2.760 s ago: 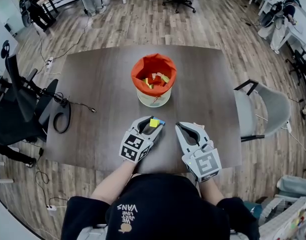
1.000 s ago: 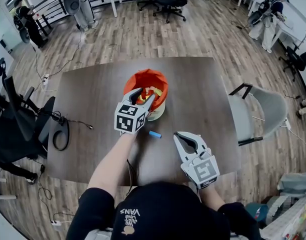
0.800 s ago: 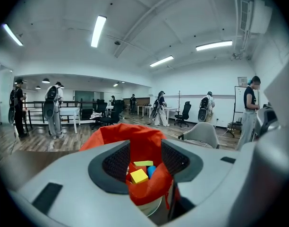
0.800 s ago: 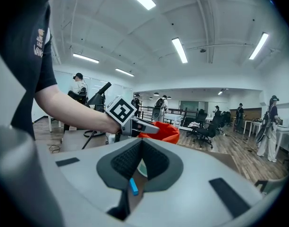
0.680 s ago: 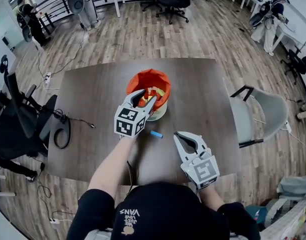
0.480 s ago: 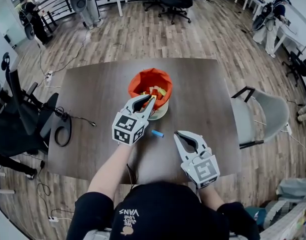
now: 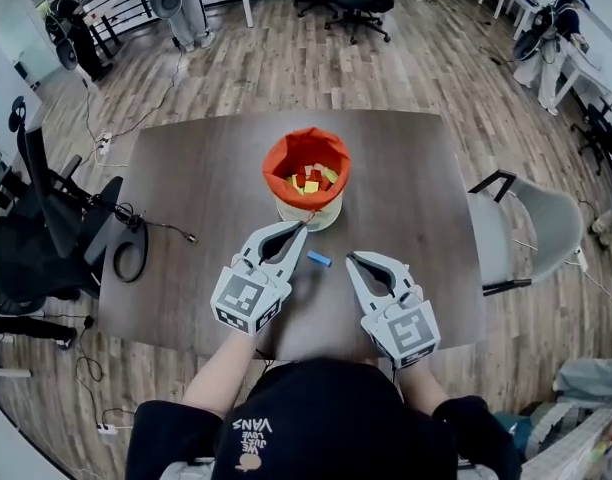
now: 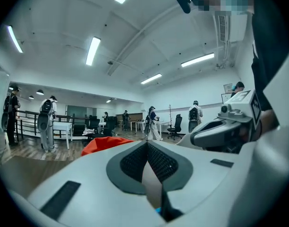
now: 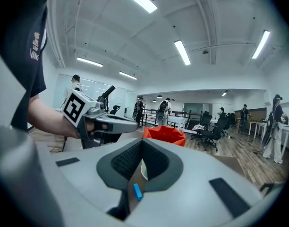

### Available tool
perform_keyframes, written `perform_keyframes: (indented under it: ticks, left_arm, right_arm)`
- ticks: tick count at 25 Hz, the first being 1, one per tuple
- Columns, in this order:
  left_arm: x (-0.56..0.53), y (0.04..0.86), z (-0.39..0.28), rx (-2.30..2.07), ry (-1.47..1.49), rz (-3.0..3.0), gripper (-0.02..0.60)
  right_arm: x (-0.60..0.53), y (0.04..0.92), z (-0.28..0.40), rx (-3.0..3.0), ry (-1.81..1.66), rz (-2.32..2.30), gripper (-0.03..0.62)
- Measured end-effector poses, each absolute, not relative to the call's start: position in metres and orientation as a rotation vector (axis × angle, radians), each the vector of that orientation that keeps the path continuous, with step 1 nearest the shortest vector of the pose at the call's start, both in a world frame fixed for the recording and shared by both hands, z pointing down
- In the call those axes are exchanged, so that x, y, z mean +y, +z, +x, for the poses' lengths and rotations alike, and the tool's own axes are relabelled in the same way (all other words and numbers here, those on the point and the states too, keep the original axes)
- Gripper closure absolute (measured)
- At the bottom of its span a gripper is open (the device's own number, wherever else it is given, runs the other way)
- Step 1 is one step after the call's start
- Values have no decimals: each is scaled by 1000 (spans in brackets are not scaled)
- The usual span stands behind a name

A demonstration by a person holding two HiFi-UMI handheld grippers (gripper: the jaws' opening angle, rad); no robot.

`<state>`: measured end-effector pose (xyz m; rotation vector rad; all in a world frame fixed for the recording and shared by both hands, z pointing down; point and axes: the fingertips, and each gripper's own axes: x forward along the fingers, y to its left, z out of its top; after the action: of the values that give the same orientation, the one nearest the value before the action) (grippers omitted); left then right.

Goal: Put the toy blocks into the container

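— Toy blocks (image 7: 308,180), yellow, red and green ones, already lie in the orange-lined round container (image 7: 278,154) beyond both tools.
— What's left?
— One small blue block (image 7: 319,259) on the dark wooden table (image 7: 186,198), between the tool tips. The left tool (image 7: 300,229) has just been closing on nothing, and the right tool (image 7: 352,259) is closed and empty too. Nothing seems to bar the way.

The head camera is looking steeply down onto the table (image 7: 186,168), the left gripper (image 7: 302,228) and the right gripper (image 7: 351,259). Each gripper camera is riding close behind its own jaws, facing roughly level across the tabletop, and all three views are sharing the orange container (image 7: 307,173).
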<state>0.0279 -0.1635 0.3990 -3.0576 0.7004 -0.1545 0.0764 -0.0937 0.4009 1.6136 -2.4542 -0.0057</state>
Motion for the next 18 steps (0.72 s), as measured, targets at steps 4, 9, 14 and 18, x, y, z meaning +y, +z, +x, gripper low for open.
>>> perform_keyframes:
  ticks: [4,9,14,18]
  left_arm:
    - [-147,398,19,704,-146,-3065,571]
    - [-130,392,11,710,-122,-3066,571]
    - [-123,394,8,720,-107,-3087,572]
    - [-118,396,6,722,-105,-3091,572]
  right_arm:
    - [-94,398,75,-2452,-4,1615,576]
    - [-91,400,71,-2471,4,1589,576]
    - [-91,400,71,-2475,0,1591,576]
    - [-89,401,71,-2454,16,1598,576]
